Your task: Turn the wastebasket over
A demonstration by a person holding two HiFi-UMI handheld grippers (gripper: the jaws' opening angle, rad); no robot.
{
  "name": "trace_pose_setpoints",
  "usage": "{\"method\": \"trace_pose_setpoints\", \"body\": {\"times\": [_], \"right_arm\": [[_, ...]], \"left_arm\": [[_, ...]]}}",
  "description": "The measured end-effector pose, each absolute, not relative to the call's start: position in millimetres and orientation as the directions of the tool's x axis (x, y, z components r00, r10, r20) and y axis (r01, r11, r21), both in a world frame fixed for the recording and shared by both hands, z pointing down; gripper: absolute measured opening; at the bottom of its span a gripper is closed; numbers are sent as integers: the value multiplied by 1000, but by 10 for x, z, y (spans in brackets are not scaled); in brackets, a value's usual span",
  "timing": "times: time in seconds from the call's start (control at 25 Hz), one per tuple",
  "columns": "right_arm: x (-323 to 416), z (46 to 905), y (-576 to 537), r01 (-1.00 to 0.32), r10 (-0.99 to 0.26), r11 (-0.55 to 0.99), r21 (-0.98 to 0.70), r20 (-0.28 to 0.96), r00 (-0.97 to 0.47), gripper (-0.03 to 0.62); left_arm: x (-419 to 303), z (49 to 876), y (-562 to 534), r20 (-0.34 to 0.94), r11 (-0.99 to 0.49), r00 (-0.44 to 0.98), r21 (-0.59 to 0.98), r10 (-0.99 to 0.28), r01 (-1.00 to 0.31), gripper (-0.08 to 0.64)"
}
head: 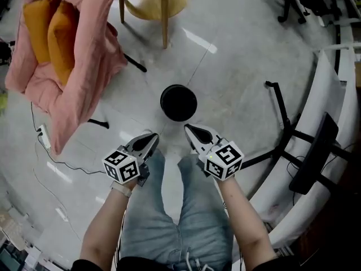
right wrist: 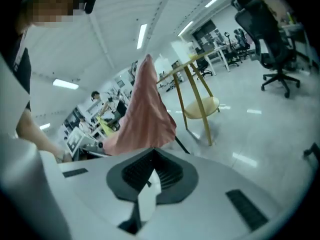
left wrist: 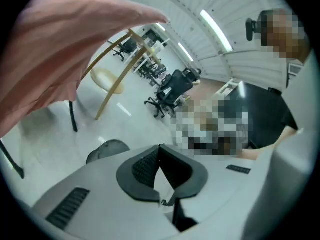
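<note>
The black wastebasket point(head: 178, 102) stands on the pale floor just ahead of both grippers, seen from above as a dark round. In the left gripper view its grey rounded top point(left wrist: 106, 150) peeks over the gripper body. My left gripper point(head: 154, 136) is shut with nothing between its jaws, held above the person's left knee. My right gripper point(head: 188, 128) is also shut and holds nothing, a little right of the left one. Both point toward the wastebasket without touching it. Their jaws meet at the tips in the left gripper view point(left wrist: 160, 147) and the right gripper view point(right wrist: 152, 150).
A chair draped in pink cloth point(head: 73, 66) with orange cushions point(head: 53, 30) is at the left. A wooden stool point(head: 155, 1) stands behind. A cable and power strip point(head: 44, 137) lie on the floor at the left. A black stand point(head: 282, 123) and a white curved desk point(head: 321, 112) are at the right.
</note>
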State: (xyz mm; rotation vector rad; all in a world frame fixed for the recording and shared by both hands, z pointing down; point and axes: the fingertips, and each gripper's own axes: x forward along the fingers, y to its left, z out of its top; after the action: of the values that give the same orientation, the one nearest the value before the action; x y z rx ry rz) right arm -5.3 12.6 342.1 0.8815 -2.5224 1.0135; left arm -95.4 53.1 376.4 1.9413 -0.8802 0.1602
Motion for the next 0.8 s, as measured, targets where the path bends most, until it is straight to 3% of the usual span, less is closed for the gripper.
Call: {"method": "trace_pose_setpoints", "body": {"times": [0.24, 0.48, 0.8], "right_arm": [[134, 2147, 145, -606, -546, 493, -625, 320, -774, 11], [300, 997, 316, -598, -593, 525, -605, 244, -767, 9], [421, -260, 257, -579, -620, 605, -547, 132, -773, 9]], "left_arm": [[-679, 2330, 346, 303, -411, 773, 708, -557, -574, 12], [-621, 1015, 334, 243, -454, 751, 670, -614, -588, 12], [-332, -191, 347, 138, -594, 790, 586, -597, -551, 12]]}}
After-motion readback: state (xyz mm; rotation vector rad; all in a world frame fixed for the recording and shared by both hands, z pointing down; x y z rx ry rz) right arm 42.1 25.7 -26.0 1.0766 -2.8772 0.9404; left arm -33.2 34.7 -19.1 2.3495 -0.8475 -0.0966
